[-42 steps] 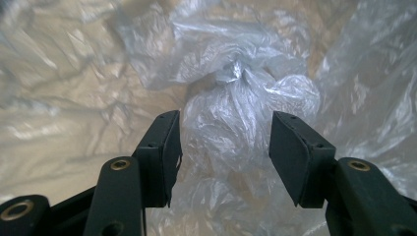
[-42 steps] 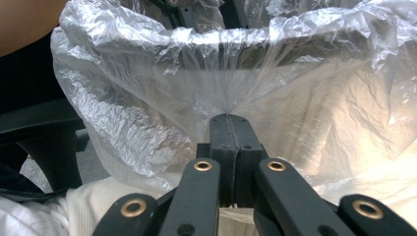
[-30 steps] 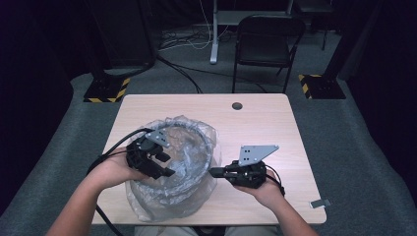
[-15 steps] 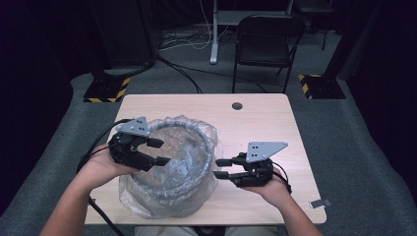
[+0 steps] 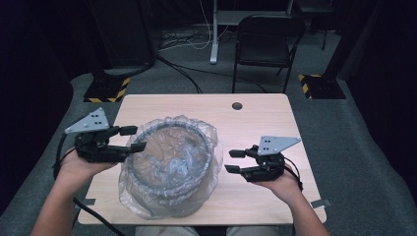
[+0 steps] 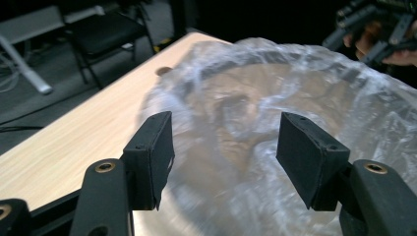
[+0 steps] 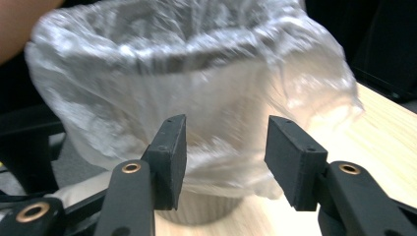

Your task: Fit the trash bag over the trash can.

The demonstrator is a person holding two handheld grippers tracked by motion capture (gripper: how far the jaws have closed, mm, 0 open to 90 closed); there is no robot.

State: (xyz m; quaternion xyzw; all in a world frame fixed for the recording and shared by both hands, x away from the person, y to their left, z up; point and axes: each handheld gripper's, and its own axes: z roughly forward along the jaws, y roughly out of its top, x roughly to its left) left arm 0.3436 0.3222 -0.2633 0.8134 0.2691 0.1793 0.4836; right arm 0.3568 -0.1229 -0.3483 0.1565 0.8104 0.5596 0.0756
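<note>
Both the left gripper [image 5: 133, 139] and the right gripper [image 5: 235, 161] stand spread, empty; the right jaws have just been opening. The loose plastic bag [image 5: 169, 164] over the bin [image 7: 196, 209] may slip off the rim, since nothing holds it.

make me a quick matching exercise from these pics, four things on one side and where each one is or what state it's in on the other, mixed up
Things:
1. clear plastic bag
2. left gripper
3. right gripper
4. round hole

Places or states:
A. open, level, at the bin's right side, clear of the plastic
B. in the tabletop near its far edge
C. lines the round bin and folds over its rim
D. open, level, at the bin's left rim

Pairs: 1-C, 2-D, 3-A, 4-B
</note>
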